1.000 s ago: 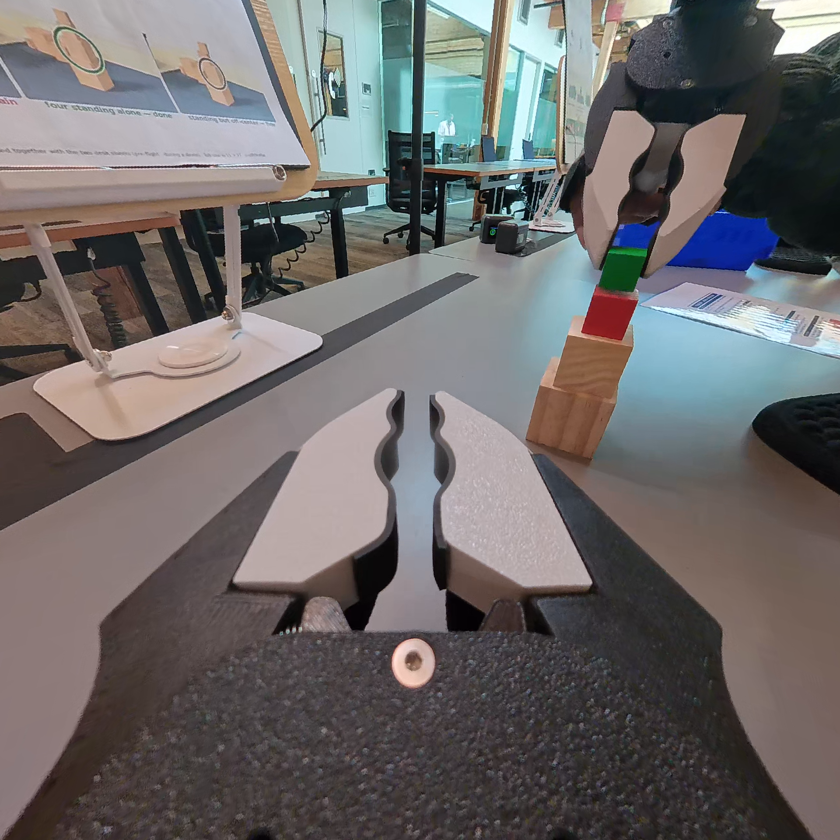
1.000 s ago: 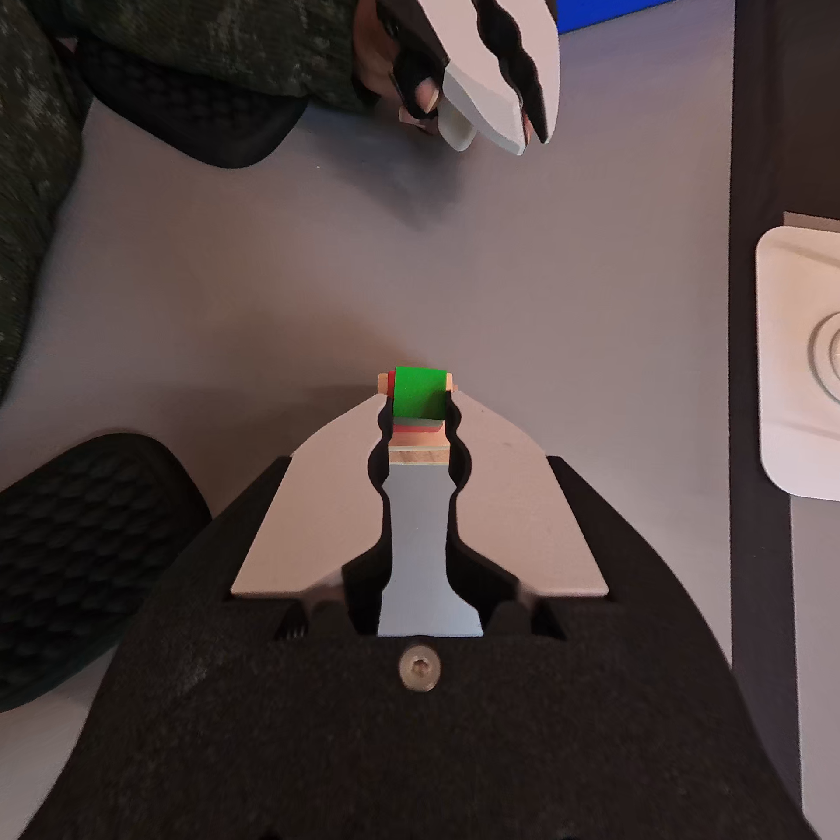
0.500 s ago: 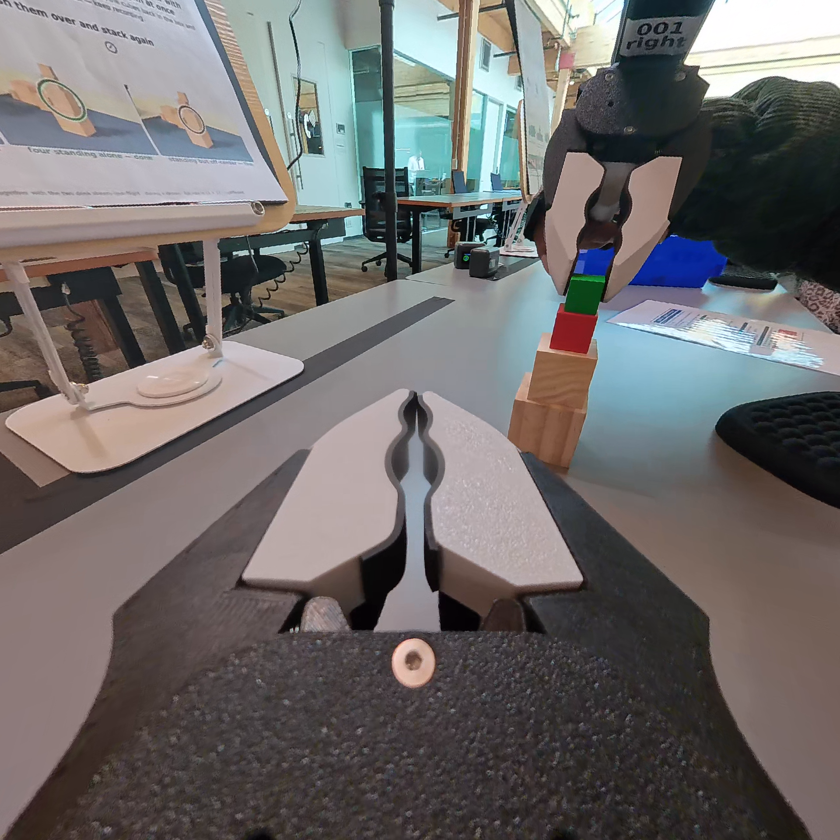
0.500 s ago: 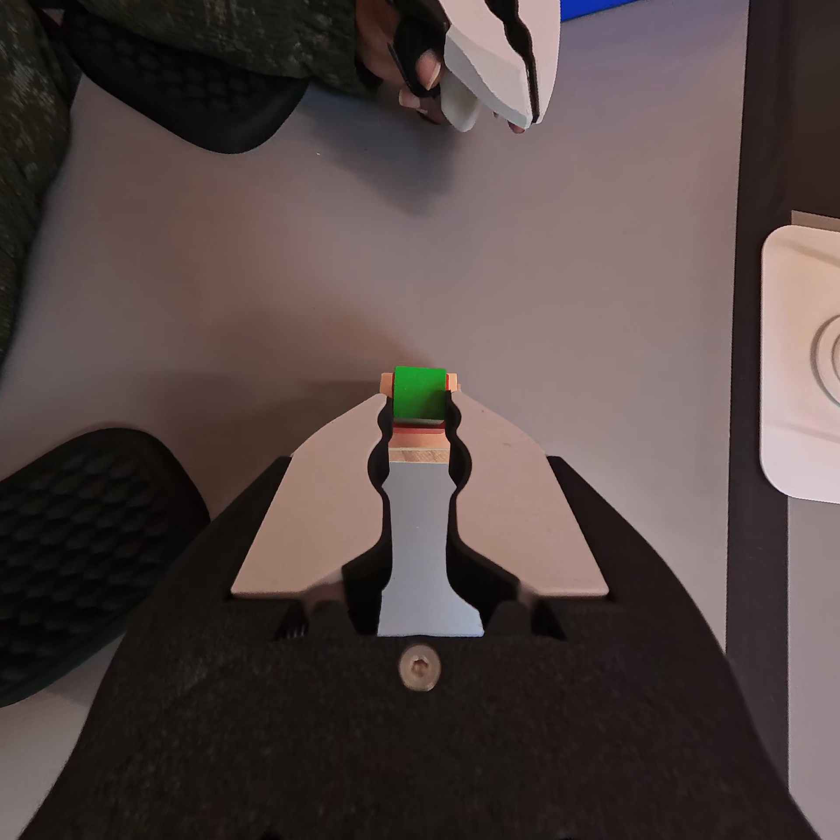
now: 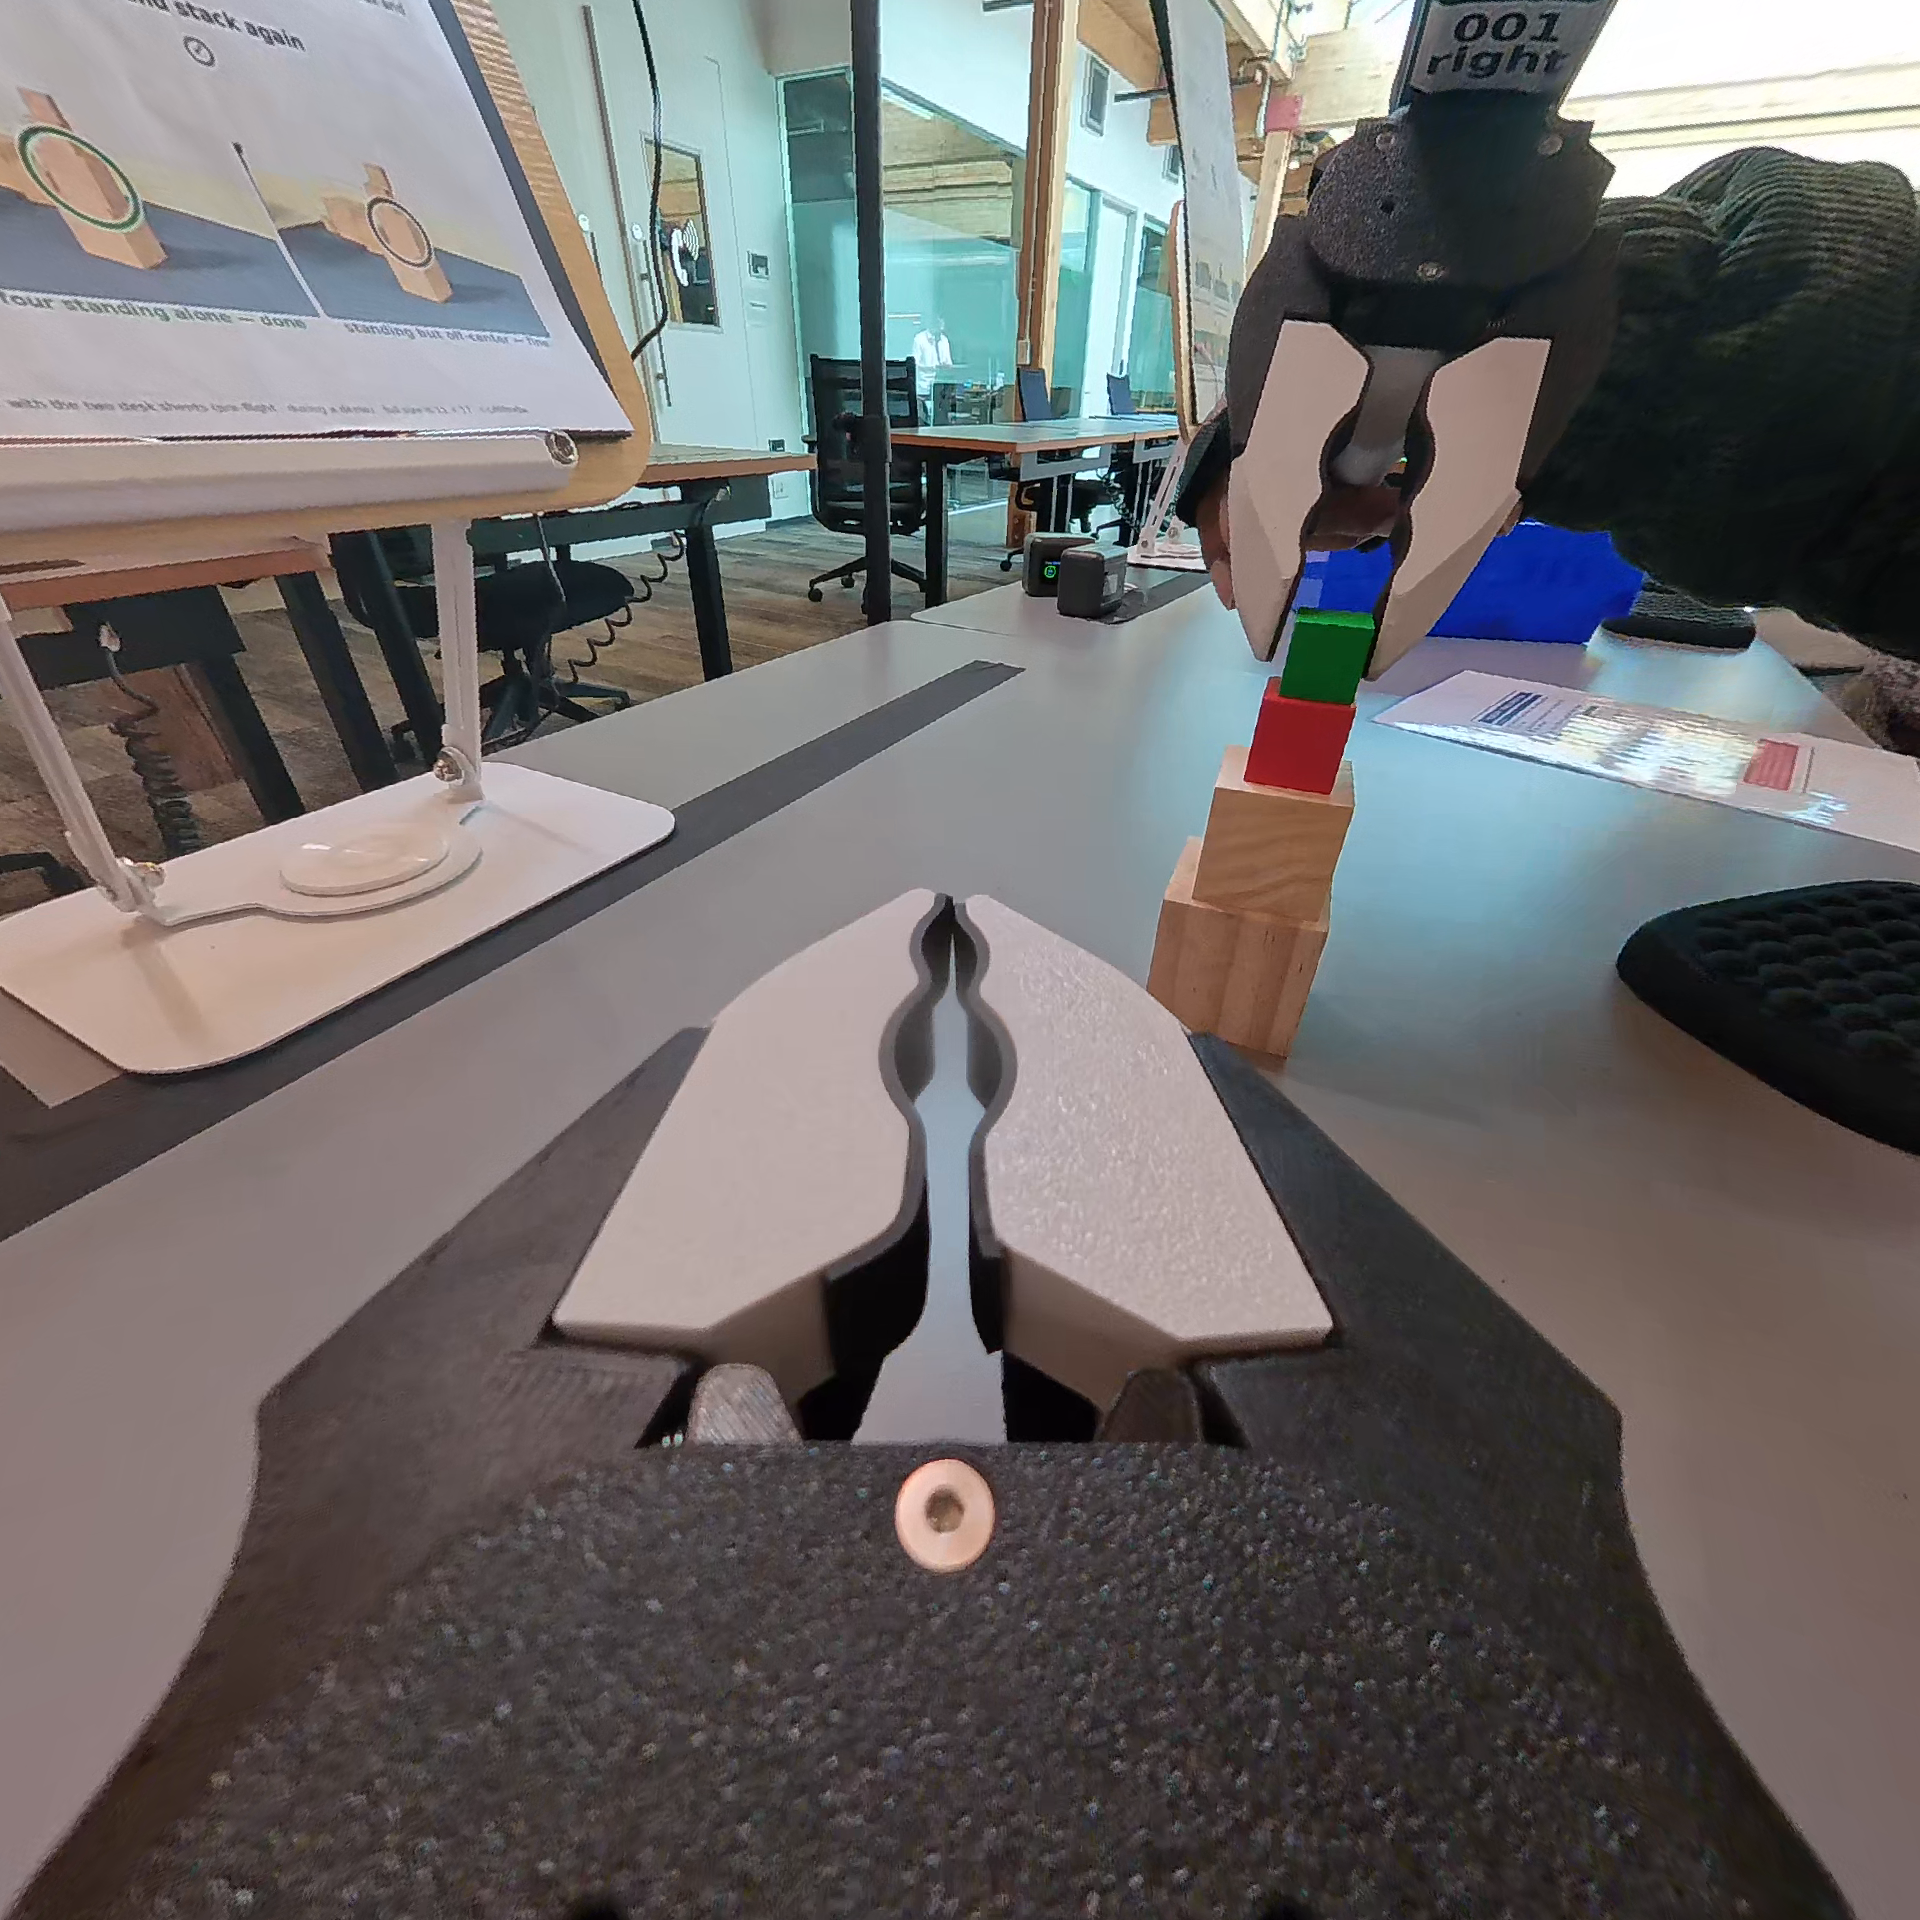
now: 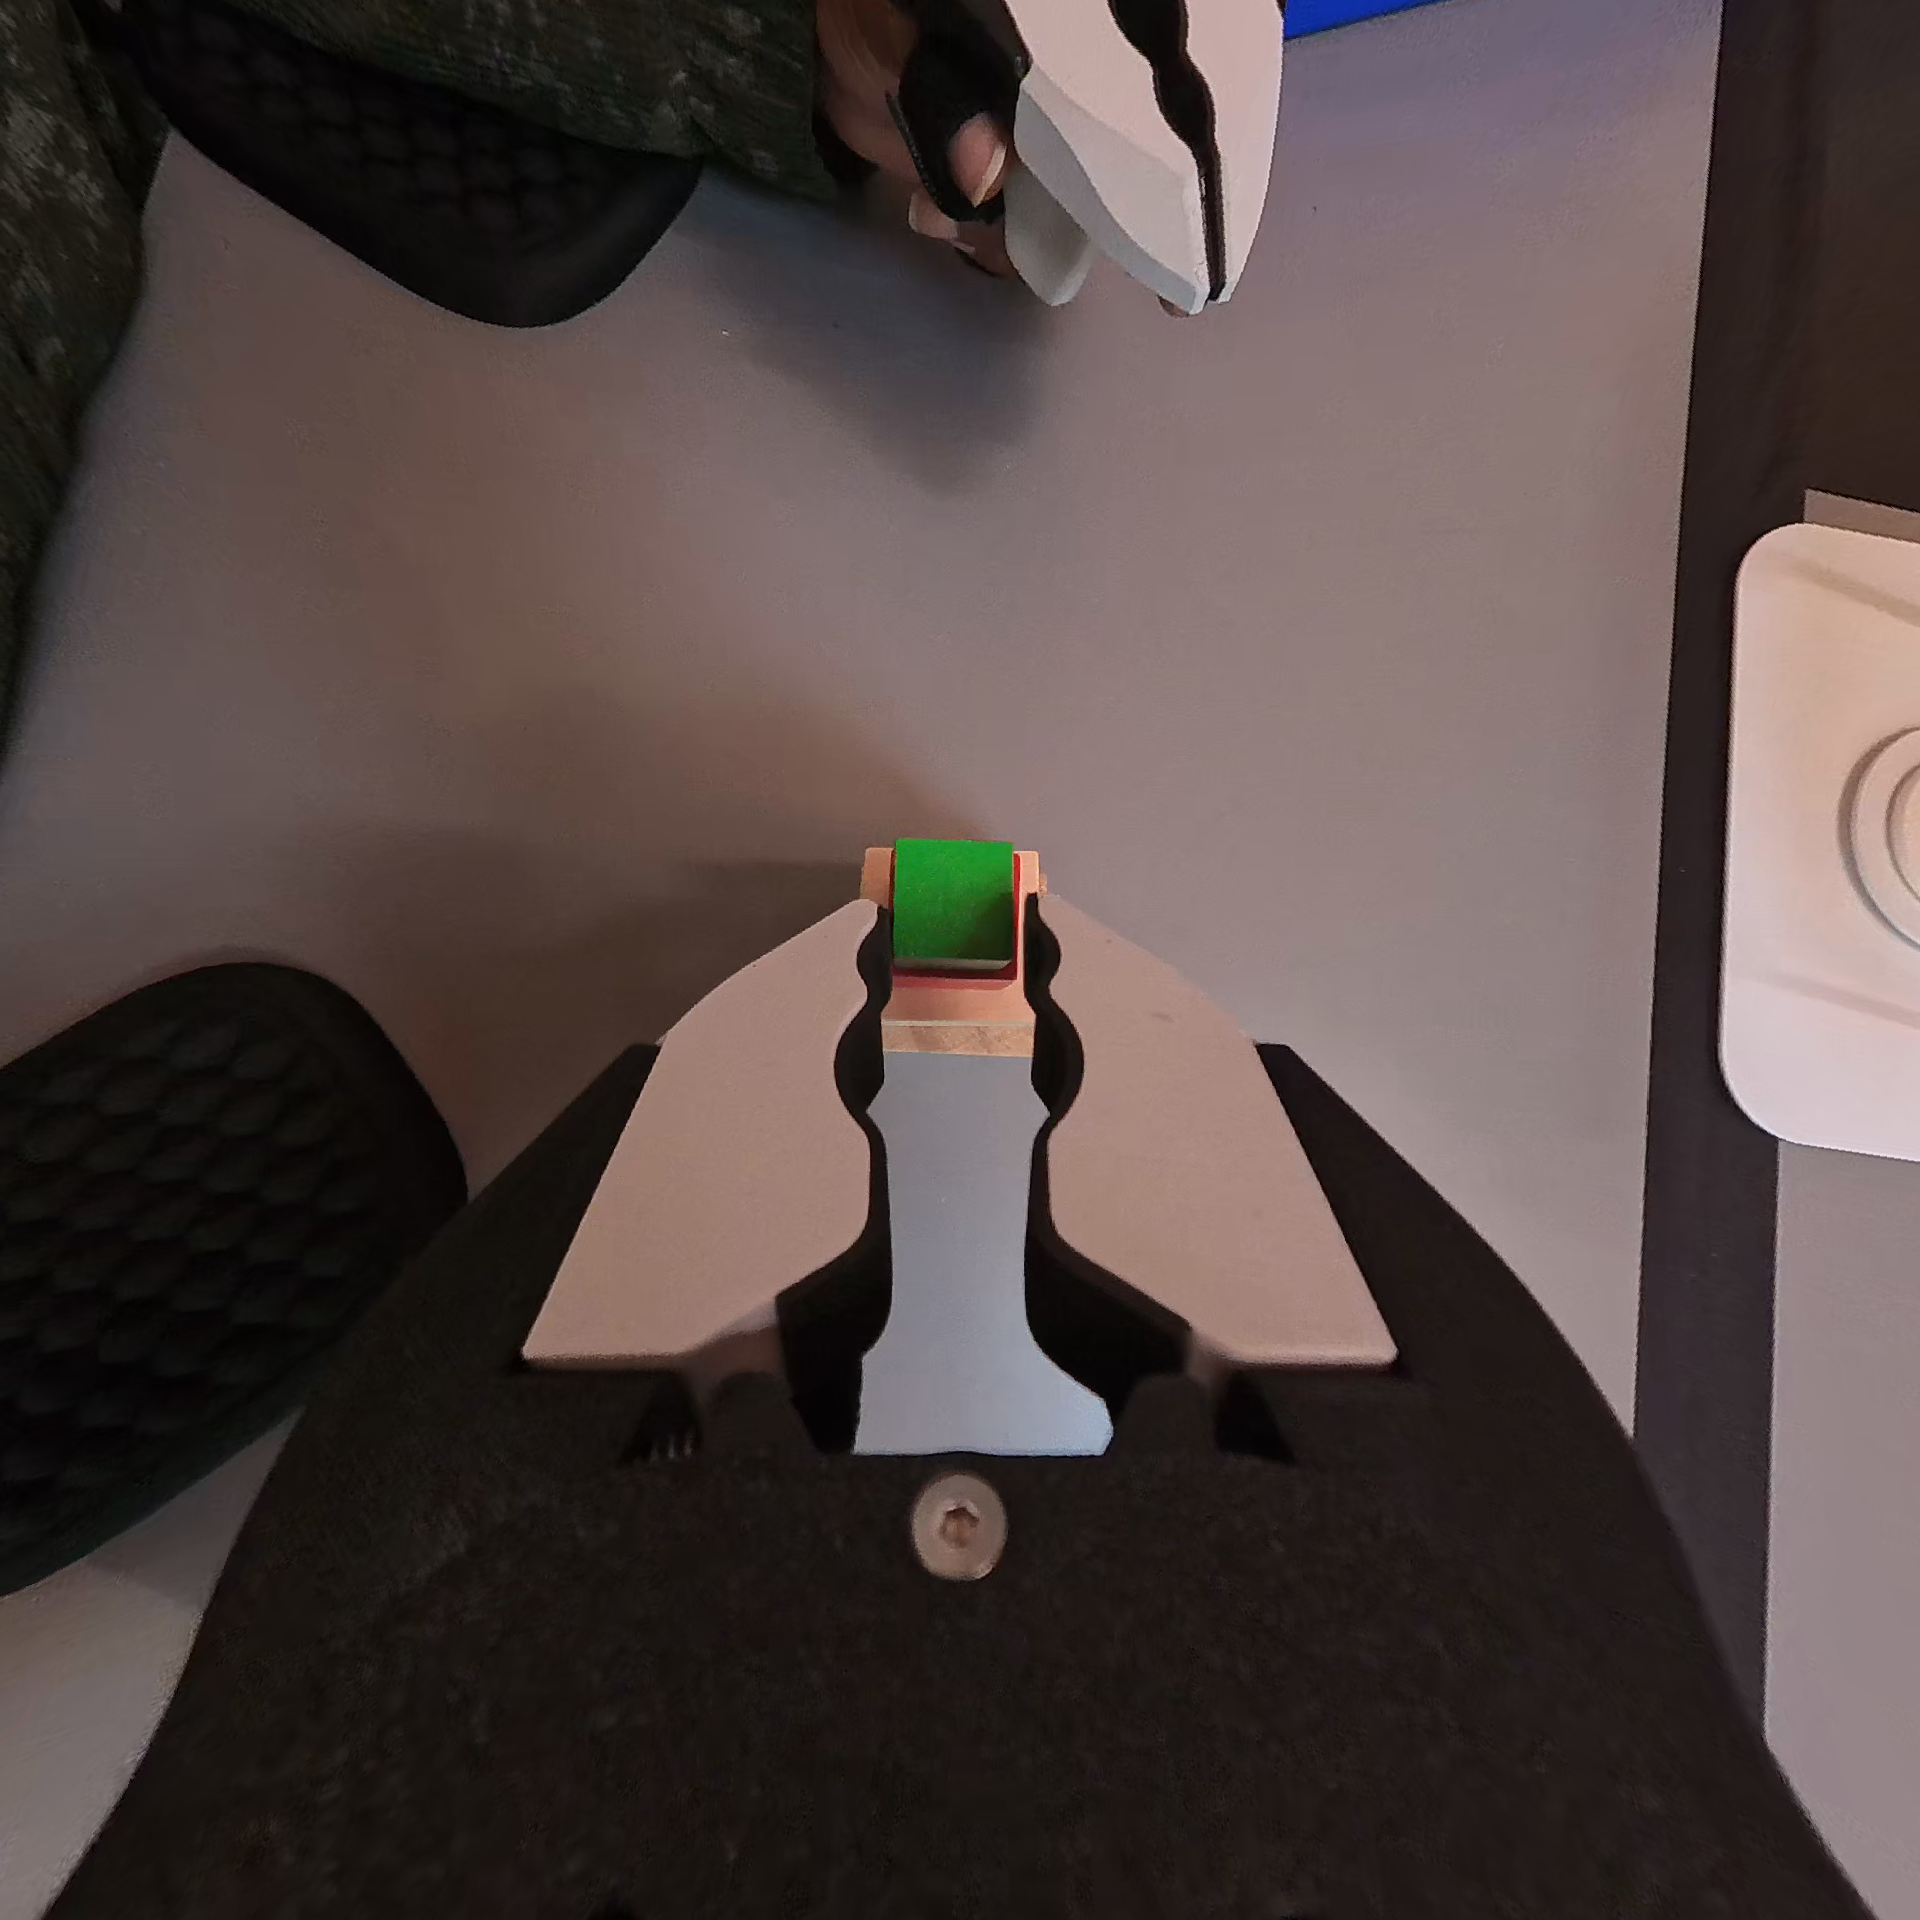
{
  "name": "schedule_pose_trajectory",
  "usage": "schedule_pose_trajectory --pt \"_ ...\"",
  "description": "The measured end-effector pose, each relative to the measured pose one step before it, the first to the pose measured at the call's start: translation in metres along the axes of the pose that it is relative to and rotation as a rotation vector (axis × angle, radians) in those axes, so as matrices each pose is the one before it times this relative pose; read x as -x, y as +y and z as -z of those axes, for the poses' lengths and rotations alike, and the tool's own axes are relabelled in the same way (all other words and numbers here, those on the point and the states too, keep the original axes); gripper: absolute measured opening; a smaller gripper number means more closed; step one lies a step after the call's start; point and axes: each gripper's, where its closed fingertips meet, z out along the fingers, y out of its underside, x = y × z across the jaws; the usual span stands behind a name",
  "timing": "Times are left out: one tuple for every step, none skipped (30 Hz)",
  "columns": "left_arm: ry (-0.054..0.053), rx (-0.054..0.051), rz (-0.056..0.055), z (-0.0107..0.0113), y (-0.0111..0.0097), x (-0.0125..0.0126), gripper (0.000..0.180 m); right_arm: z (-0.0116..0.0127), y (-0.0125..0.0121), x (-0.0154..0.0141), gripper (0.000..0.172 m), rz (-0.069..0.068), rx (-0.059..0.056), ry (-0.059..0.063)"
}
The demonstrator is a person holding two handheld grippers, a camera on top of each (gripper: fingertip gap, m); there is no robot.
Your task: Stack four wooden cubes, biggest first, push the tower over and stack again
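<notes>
Left wrist view: the left gripper (image 5: 951, 914) lies low over the grey table (image 5: 935, 769), fingertips pressed together with nothing between them. At 1 o'clock stands a stack: two wooden blocks (image 5: 1247, 914), a red cube (image 5: 1299, 736) and a green cube (image 5: 1328, 657) on top. The right gripper (image 5: 1330, 623) comes down over it, its tips flanking the green cube (the left tip shows a sliver of gap). At 10 o'clock a white stand (image 5: 312, 883) carries a printed sheet (image 5: 260, 208); at 3 o'clock lies a black mesh pad (image 5: 1787, 997).

Right wrist view: looking straight down, the right gripper's jaws stand spread about the green cube (image 6: 951, 899), a thin gap showing on the right side. The left gripper (image 6: 1195, 281) sits at 12 o'clock, well apart.
</notes>
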Motion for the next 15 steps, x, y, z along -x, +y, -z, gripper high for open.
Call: schedule_pose_trajectory --pt "0.0003 0.0014 0.0003 -0.00011 0.00037 0.00004 0.000 -0.00011 0.00008 -0.00027 0.025 0.0026 0.0017 0.0016" --pt "0.0004 0.0008 0.0004 -0.00007 0.00020 0.00008 0.000 0.00013 -0.00014 -0.00052 0.026 0.0012 0.0005 0.0030" --pt "0.0006 0.0000 0.0005 -0.00021 -0.00001 -0.00002 0.000 0.00029 -0.00050 -0.00050 0.027 -0.0007 -0.0018 0.0025" --pt "0.0007 -0.0015 0.0002 -0.00010 -0.00039 -0.00011 0.000 0.00053 -0.00075 -0.00041 0.028 -0.0010 -0.0034 0.0023" --pt "-0.0004 -0.0013 -0.0005 -0.00009 -0.00027 0.00008 0.000 0.00088 -0.00085 -0.00069 0.029 0.0004 -0.0038 0.0057" --pt "-0.0012 -0.0007 -0.0009 -0.00007 -0.00009 0.00008 0.000 0.00122 -0.00123 -0.00077 0.031 0.0001 -0.0067 0.0079" --pt "-0.0029 -0.0006 -0.0008 0.00010 -0.00007 0.00042 0.000 0.00191 -0.00246 -0.00071 0.032 -0.0032 -0.0136 0.0089" --pt "-0.0040 -0.0006 -0.0009 0.00032 -0.00027 0.00060 0.000 0.00271 -0.00373 -0.00099 0.032 -0.0064 -0.0227 0.0125" --pt "-0.0033 -0.0026 0.0000 0.00048 -0.00052 0.00057 0.000 0.00345 -0.00494 -0.00147 0.033 -0.0086 -0.0317 0.0209" --pt "-0.0038 -0.0033 0.0007 0.00051 -0.00081 0.00064 0.000 0.00412 -0.00557 -0.00269 0.033 -0.0117 -0.0378 0.0318" --pt "-0.0072 -0.0031 -0.0011 0.00065 -0.00089 0.00106 0.000 0.00478 -0.00538 -0.00397 0.033 -0.0167 -0.0386 0.0418" --pt "-0.0115 -0.0023 -0.0021 0.00051 -0.00079 0.00179 0.000 0.00539 -0.00453 -0.00460 0.032 -0.0216 -0.0372 0.0480" --pt "-0.0123 0.0002 -0.0019 0.00041 -0.00057 0.00191 0.000 0.00564 -0.00386 -0.00451 0.030 -0.0243 -0.0379 0.0490" --pt "-0.0076 -0.0021 -0.0012 0.00037 -0.00076 0.00125 0.000 0.00575 -0.00268 -0.00441 0.027 -0.0256 -0.0350 0.0528" --pt "-0.0083 -0.0043 -0.0003 0.00036 -0.00115 0.00127 0.000 0.00550 -0.00064 -0.00470 0.023 -0.0244 -0.0260 0.0582"
